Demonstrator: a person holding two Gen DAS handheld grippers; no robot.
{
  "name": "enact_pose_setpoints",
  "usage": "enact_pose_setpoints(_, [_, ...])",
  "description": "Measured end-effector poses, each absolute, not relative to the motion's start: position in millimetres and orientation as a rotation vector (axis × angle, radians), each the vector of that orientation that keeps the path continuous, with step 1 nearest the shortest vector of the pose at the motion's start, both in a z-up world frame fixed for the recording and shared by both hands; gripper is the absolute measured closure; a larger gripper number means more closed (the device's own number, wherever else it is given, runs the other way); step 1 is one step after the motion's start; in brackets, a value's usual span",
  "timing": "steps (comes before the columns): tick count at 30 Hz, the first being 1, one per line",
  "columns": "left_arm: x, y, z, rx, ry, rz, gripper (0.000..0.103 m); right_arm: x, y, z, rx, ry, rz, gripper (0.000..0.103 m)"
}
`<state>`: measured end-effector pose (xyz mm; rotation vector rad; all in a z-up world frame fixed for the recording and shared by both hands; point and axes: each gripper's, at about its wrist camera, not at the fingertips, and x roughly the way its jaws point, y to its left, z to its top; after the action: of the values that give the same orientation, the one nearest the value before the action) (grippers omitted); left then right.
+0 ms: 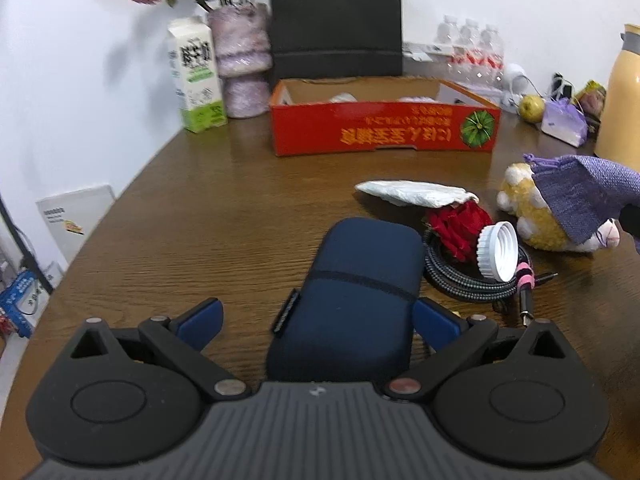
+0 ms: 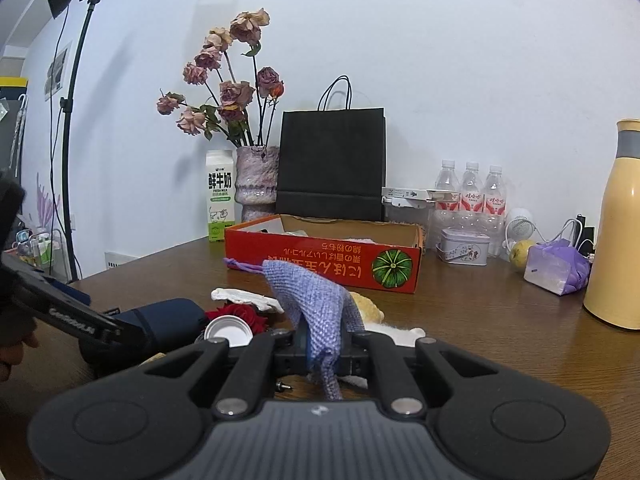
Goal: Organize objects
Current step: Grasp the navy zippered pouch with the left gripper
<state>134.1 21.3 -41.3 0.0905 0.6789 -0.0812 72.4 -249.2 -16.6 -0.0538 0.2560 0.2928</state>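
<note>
My left gripper is open around a dark blue zip case that lies on the wooden table; its right finger touches the case and its left finger stands apart. My right gripper is shut on a purple woven drawstring pouch and holds it above the table; the pouch also shows in the left wrist view. A red cardboard box stands open at the back. A white jar lid, a red fabric flower, a coiled black cable, a white cloth and a yellow plush toy lie right of the case.
A milk carton, a vase of dried roses, a black paper bag and water bottles stand along the back wall. A yellow flask, a purple tissue pack, a tin and a pear sit at the right.
</note>
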Motion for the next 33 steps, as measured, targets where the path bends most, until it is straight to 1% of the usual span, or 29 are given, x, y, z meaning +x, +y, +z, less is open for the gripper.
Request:
enact_pose_setpoints(9, [161, 23, -57, 0.036, 0.777, -0.098, 0.0, 74, -246, -18, -0.06, 0.276, 0.282, 0.095])
enact_pose_setpoints(20, [161, 24, -62, 0.028, 0.746, -0.054, 0.0, 77, -246, -20, -0.06, 0.292, 0.277, 0.095])
enact_pose_setpoints(22, [158, 22, -64, 0.024, 0.719, -0.046, 0.0, 78, -246, -20, -0.06, 0.295, 0.276, 0.095])
enact_pose_setpoints(23, [156, 22, -65, 0.025, 0.704, -0.043, 0.002, 78, -246, -20, -0.059, 0.297, 0.275, 0.095])
enact_pose_setpoints(25, [151, 21, -63, 0.016, 0.681, -0.055, 0.018, 79, -246, -20, -0.055, 0.302, 0.275, 0.095])
enact_pose_setpoints(26, [148, 19, -63, 0.021, 0.669, -0.054, 0.024, 79, -246, -20, -0.053, 0.304, 0.274, 0.095])
enact_pose_setpoints(27, [145, 18, -62, 0.021, 0.657, -0.057, 0.033, 79, -246, -20, -0.053, 0.305, 0.274, 0.095])
enact_pose_setpoints(33, [138, 24, -60, -0.04, 0.642, -0.029, 0.037, 79, -246, -19, -0.053, 0.305, 0.273, 0.095])
